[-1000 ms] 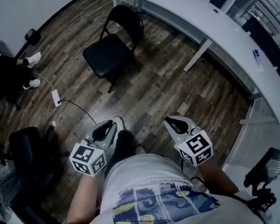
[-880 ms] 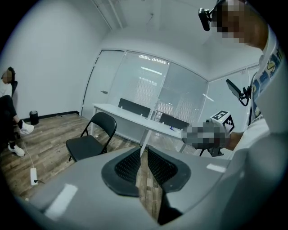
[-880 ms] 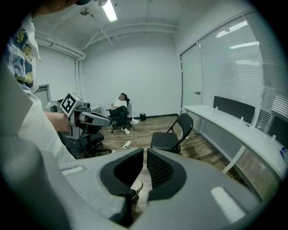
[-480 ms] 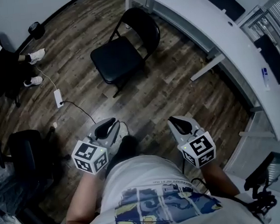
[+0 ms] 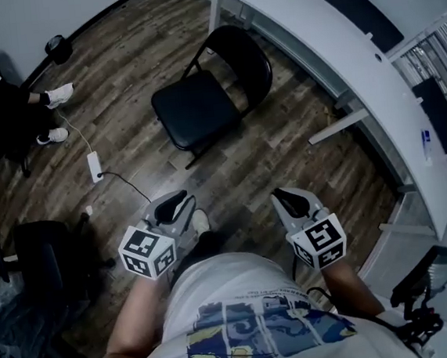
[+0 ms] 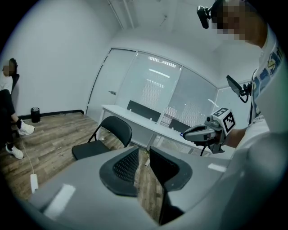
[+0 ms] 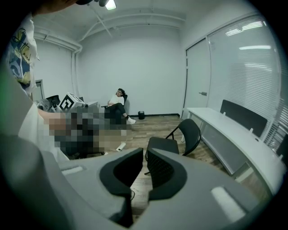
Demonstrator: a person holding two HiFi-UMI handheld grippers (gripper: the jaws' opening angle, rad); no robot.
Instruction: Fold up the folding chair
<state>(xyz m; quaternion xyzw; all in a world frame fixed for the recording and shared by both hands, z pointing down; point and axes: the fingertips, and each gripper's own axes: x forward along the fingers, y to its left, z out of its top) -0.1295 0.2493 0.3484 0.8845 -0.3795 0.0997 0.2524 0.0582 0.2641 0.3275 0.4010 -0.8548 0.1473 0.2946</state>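
The black metal folding chair with a padded seat (image 5: 200,112) stands unfolded on the brown wood-plank floor (image 5: 285,160), in the upper middle of the head view, its rounded back towards the long white desk (image 5: 336,41) that curves down the right side. Both grippers are low in the frame, well apart from the chair and pointing towards it.

The left gripper (image 5: 178,197) is at lower left. Its own view shows the two black pads slightly apart with bare floor showing through the gap; the jaws have just been opening, and nothing is between them. The right gripper (image 5: 282,195), at lower right, has its pads almost together, with only a thin slit and nothing in it.

The head view alone shows the white power strip (image 5: 93,161) and its dark cable on the floor left of centre, and the black office chair (image 5: 45,246) at the left edge.

The left gripper view puts the chair (image 6: 118,130) at left of centre, above the left gripper (image 6: 144,153), and shows the right gripper (image 6: 186,133) from the side, with glass panels and blinds behind the desk (image 6: 135,117).

The right gripper view shows the chair (image 7: 191,133) right of centre, just above the right gripper (image 7: 145,155), and a seated person (image 7: 118,106) by the far wall beside a small black bin (image 7: 141,115)
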